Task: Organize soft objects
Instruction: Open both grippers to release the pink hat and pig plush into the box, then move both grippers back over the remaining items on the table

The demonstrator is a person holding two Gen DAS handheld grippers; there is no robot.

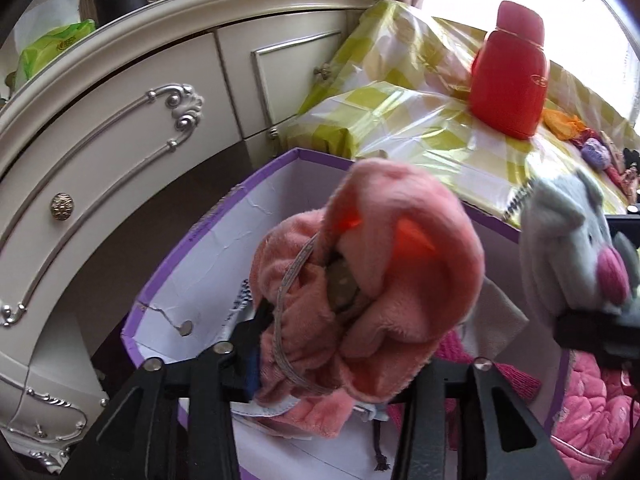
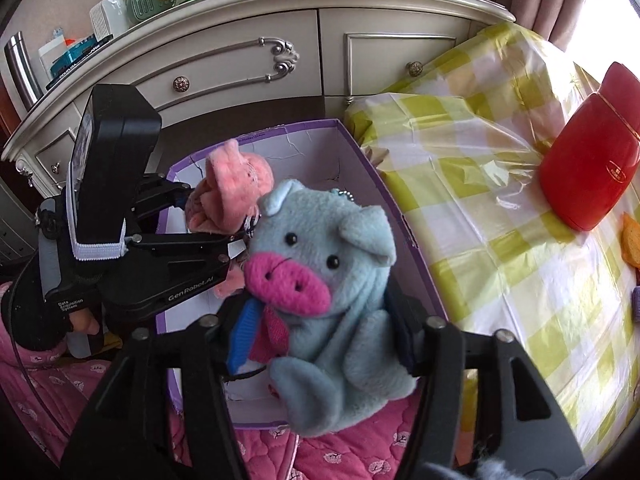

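My left gripper [image 1: 332, 344] is shut on a pink plush slipper [image 1: 372, 276] and holds it above an open purple-edged cardboard box [image 1: 192, 264]. The slipper [image 2: 232, 196] and the left gripper [image 2: 236, 248] also show in the right wrist view, over the box [image 2: 416, 256]. My right gripper [image 2: 324, 340] is shut on a light blue plush pig with a pink snout [image 2: 332, 280], held above the box's near right side. The pig [image 1: 576, 248] shows at the right edge of the left wrist view. Pink fabric lies in the box bottom.
A cream dresser [image 2: 248, 64] stands behind the box. A table with a yellow checked plastic cloth [image 2: 480, 184] is to the right, with a red bottle [image 2: 588, 172] and small soft items [image 1: 596, 152] on it. A pink quilt [image 2: 340, 456] lies below.
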